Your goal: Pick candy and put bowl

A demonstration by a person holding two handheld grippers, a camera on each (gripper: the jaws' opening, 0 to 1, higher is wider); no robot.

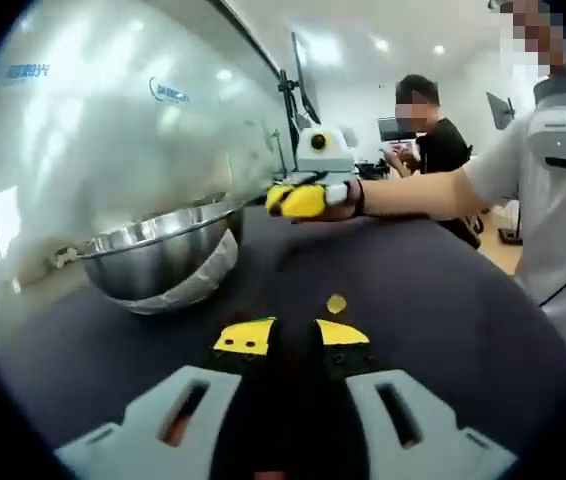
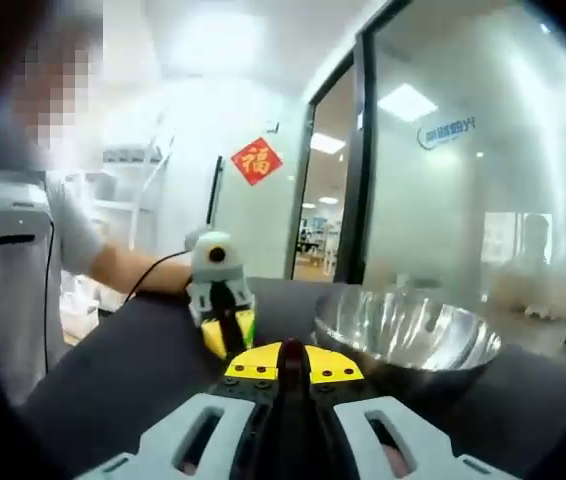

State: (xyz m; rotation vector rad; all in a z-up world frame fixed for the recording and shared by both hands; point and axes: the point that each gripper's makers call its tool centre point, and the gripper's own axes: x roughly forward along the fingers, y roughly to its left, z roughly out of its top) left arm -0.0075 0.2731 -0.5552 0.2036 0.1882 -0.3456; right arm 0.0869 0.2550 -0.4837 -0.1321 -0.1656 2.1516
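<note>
A small yellow candy [image 1: 336, 303] lies on the dark table just ahead of my left gripper [image 1: 293, 338], whose yellow-tipped jaws stand a little apart with nothing between them. The steel bowl [image 1: 163, 255] stands to its left, tilted on a white wrap. Beyond the candy, my right gripper [image 1: 306, 198] hovers over the table beside the bowl's rim, held by a person's hand. In the right gripper view, my right gripper [image 2: 291, 358] has its jaws pinched on a small dark red candy [image 2: 291, 352], the bowl [image 2: 413, 330] sits just ahead to the right, and the left gripper [image 2: 225, 330] faces it.
A frosted glass wall [image 1: 113, 120] runs close behind the bowl. The dark table [image 1: 443, 300] stretches to the right. The person in a grey shirt [image 1: 563, 200] stands at the table's right edge; another person in black [image 1: 433, 140] sits further back by monitors.
</note>
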